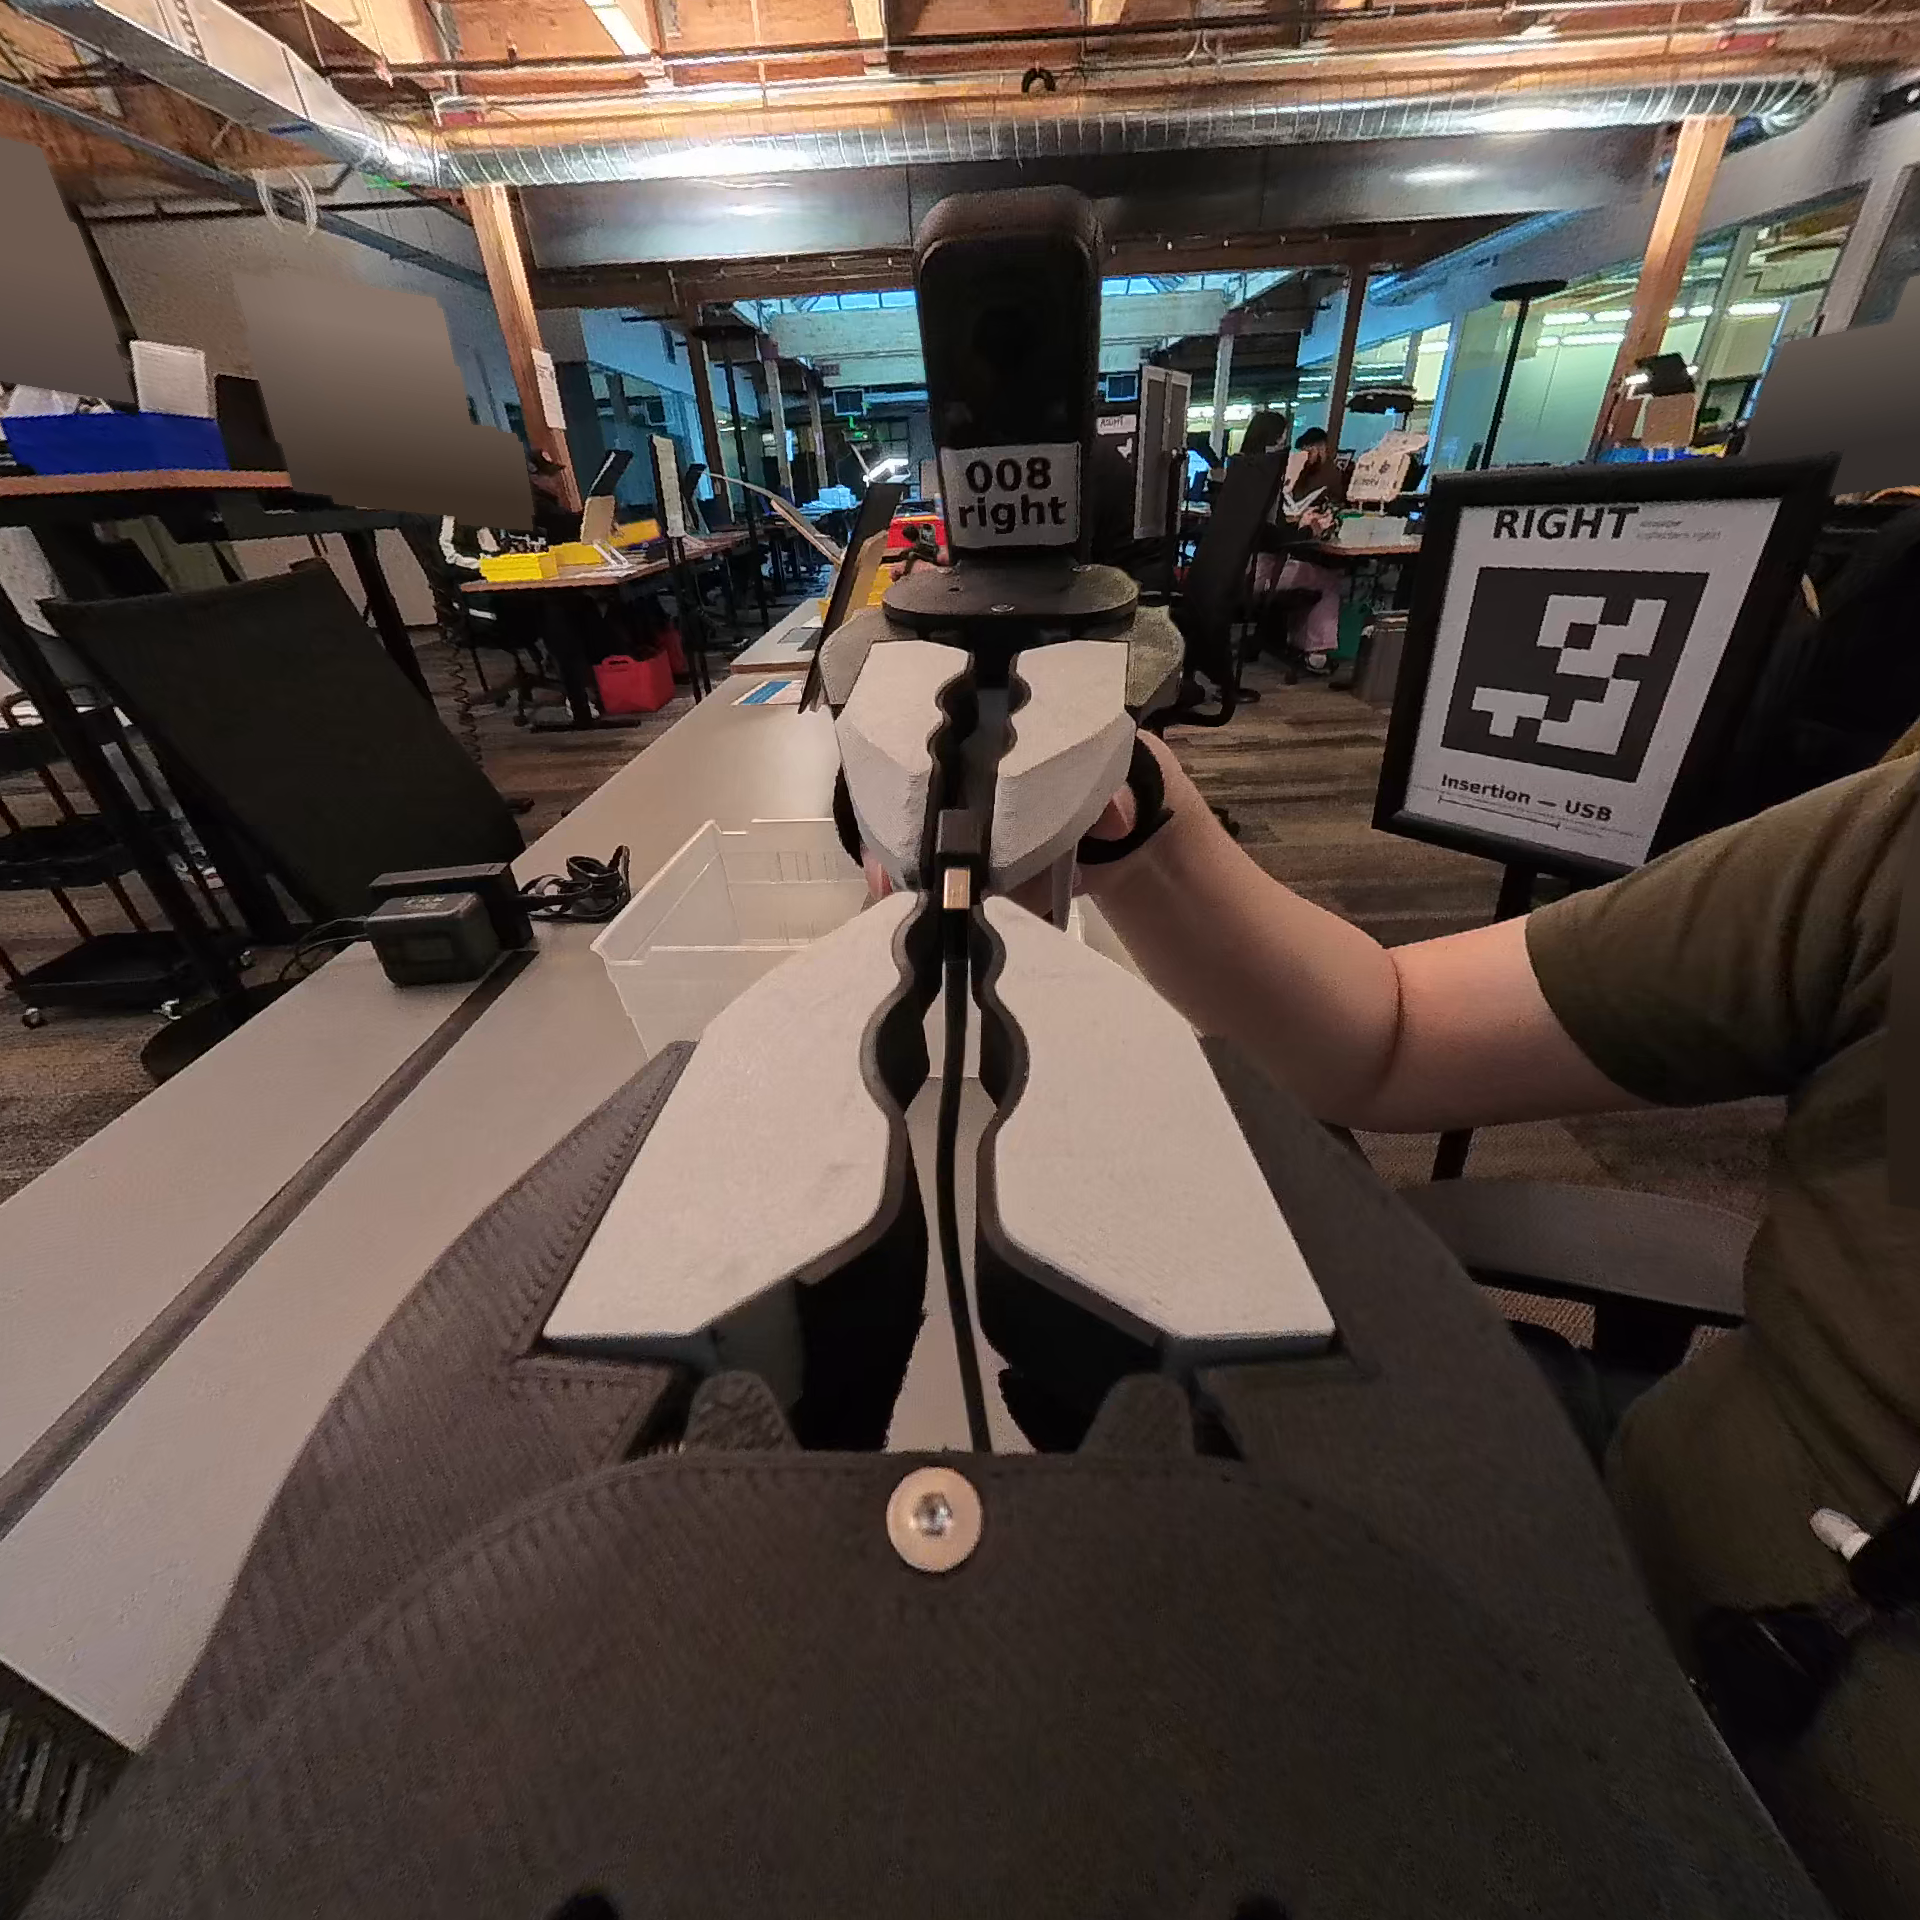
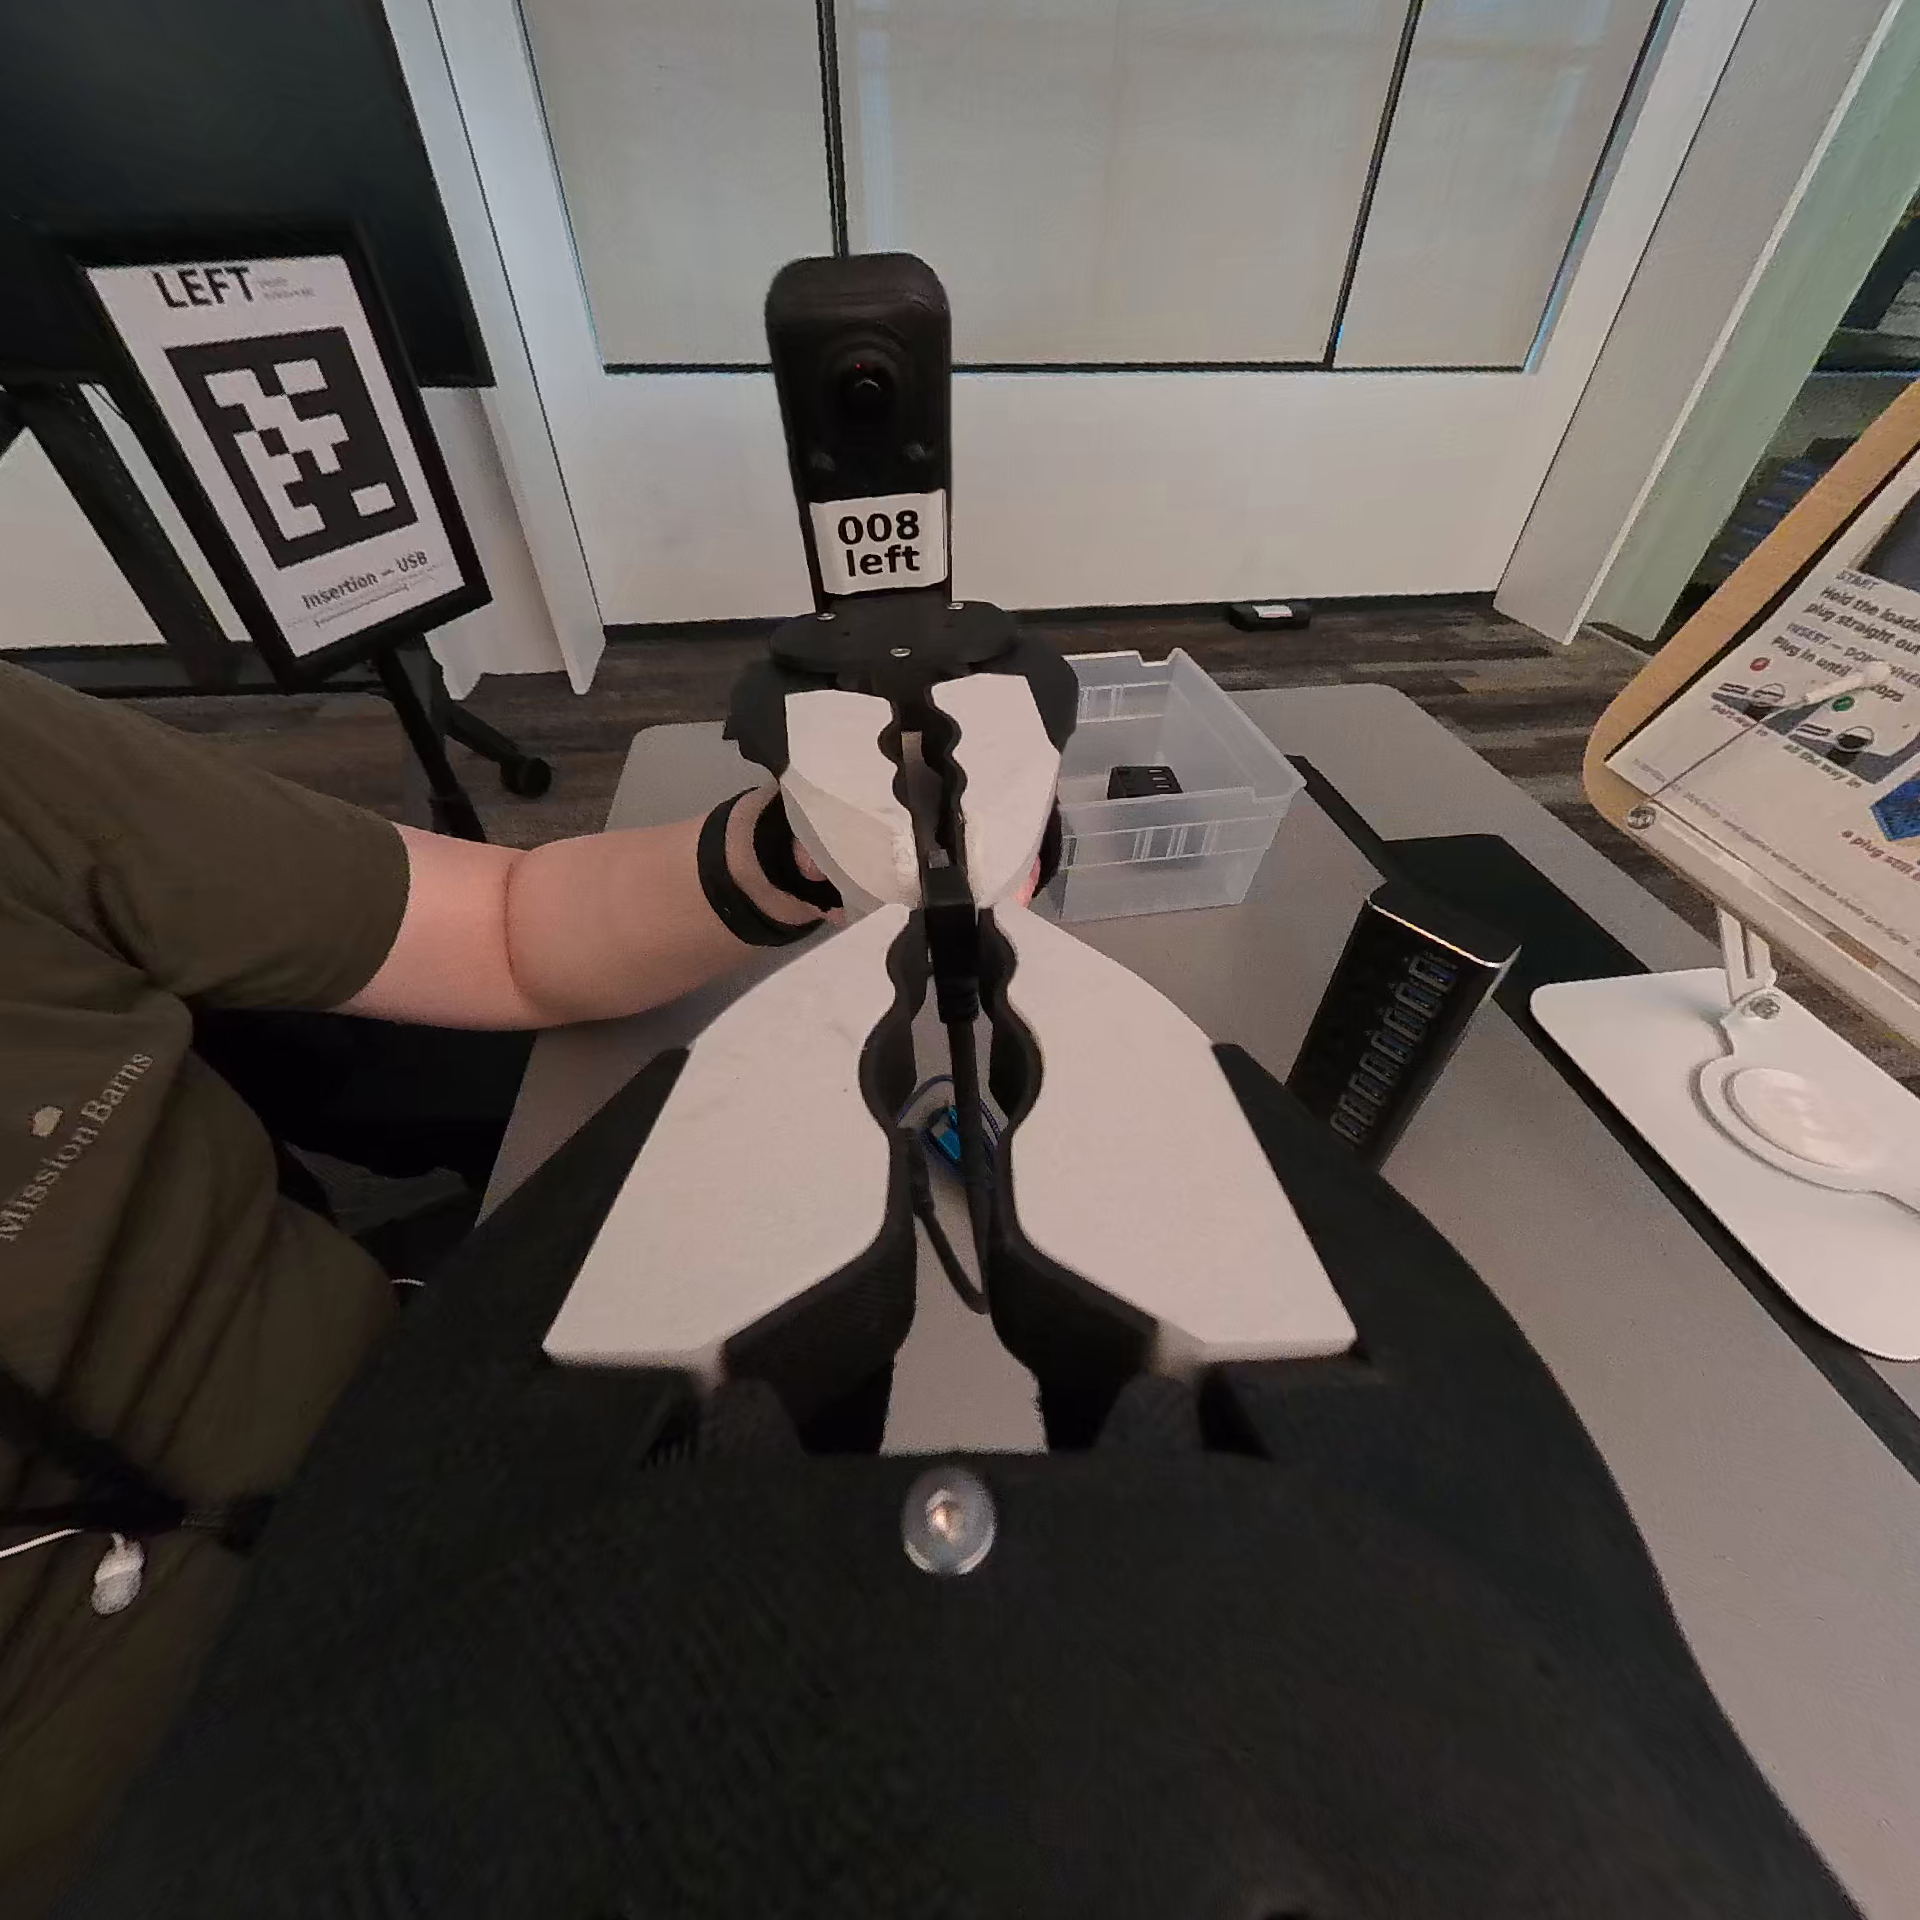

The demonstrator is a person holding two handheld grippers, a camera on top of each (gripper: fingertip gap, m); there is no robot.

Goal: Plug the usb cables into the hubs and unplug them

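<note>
Right wrist view: right gripper (image 2: 940,925) fingers (image 2: 810,1039) hide the cable's (image 2: 961,1049) plug.

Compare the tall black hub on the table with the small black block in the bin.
The tall hub stands upright on the table; the small block lies inside the clear bin. The tall hub shows a column of ports; the small block's face is too small to read. Both are black and unheld.
</note>
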